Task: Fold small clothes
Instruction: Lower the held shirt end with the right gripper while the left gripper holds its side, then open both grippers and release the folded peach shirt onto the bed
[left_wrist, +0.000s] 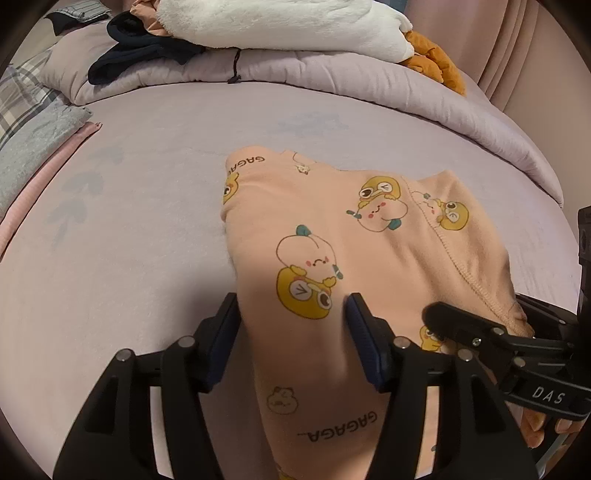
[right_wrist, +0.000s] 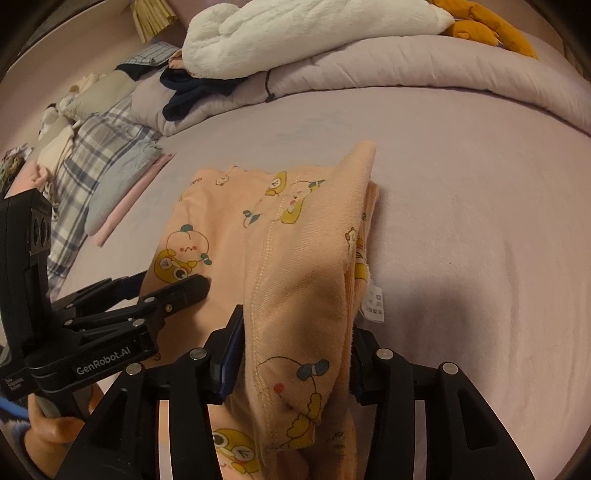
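Note:
A small peach garment (left_wrist: 332, 229) printed with yellow cartoon ducks lies partly folded on the lilac bed sheet (left_wrist: 147, 184). My left gripper (left_wrist: 293, 325) is shut on its near left edge, with cloth bunched between the blue pads. My right gripper (right_wrist: 295, 343) is shut on the garment's (right_wrist: 295, 258) right side, where a raised fold with a stitched seam and a white care label (right_wrist: 373, 302) stands up. In the left wrist view the right gripper (left_wrist: 436, 314) shows at the lower right. In the right wrist view the left gripper (right_wrist: 199, 286) shows at the left.
A rolled lilac duvet (left_wrist: 332, 70) runs along the back with a white plush blanket (left_wrist: 277, 22), a dark garment (left_wrist: 140, 48) and an orange plush toy (left_wrist: 436, 59) on it. Folded plaid, blue and pink clothes (right_wrist: 107, 177) are stacked at the left.

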